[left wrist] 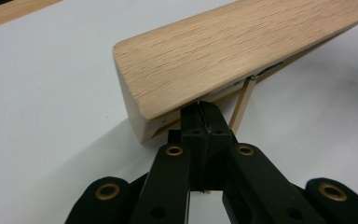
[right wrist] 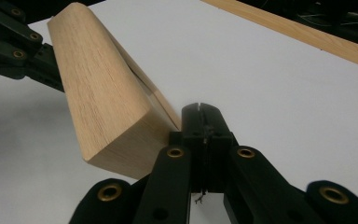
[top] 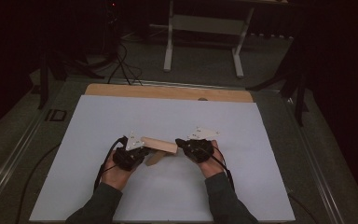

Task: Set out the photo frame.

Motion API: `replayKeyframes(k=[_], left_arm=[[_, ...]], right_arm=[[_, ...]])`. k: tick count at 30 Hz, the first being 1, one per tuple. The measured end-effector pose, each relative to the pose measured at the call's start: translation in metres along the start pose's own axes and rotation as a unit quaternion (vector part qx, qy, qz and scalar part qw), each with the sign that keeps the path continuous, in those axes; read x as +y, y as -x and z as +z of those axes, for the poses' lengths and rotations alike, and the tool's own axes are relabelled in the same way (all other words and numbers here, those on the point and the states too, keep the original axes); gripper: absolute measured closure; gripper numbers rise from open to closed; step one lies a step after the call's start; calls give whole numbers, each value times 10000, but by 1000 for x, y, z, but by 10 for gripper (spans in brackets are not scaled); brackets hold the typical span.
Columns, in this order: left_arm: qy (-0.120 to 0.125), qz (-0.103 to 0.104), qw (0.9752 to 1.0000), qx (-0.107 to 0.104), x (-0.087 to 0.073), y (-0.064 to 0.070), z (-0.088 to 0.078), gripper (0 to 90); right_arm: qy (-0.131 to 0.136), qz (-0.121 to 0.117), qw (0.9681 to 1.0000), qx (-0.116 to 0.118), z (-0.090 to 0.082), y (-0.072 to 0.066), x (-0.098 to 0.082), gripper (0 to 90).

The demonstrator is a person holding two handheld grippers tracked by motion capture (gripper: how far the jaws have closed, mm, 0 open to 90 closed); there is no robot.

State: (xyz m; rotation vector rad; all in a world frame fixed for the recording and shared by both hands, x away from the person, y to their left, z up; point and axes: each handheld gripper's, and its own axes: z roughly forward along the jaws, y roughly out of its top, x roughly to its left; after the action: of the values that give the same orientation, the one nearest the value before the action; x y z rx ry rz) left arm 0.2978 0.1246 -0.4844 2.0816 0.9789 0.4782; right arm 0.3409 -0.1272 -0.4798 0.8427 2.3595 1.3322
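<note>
- In the high view, a light wooden block (top: 159, 145) is seen lying across the middle of the white table mat (top: 121, 116), between the left gripper (top: 142, 153) and the right gripper (top: 181, 142). Each gripper is set at one end of the block, and a darker wooden piece is seen under the block's left half.
- In the left gripper view, the jaws are seen clenched together, nothing between them, with their tips tucked against the underside of the block's (left wrist: 223, 51) near end. A thin wooden strip (left wrist: 242, 105) is seen just beside the tips.
- In the right gripper view, the jaws are pressed closed on nothing, just beside the block's (right wrist: 102, 93) near end; the left gripper (right wrist: 14, 44) is seen at its far end.
</note>
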Motion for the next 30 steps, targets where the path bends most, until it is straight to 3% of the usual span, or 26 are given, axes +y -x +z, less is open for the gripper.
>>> replayKeyframes(k=[30], left_arm=[[60,190,9996,-186,8,14,2,896]], right_arm=[[-55,-277,9996,55,-5,-13,-2,896]])
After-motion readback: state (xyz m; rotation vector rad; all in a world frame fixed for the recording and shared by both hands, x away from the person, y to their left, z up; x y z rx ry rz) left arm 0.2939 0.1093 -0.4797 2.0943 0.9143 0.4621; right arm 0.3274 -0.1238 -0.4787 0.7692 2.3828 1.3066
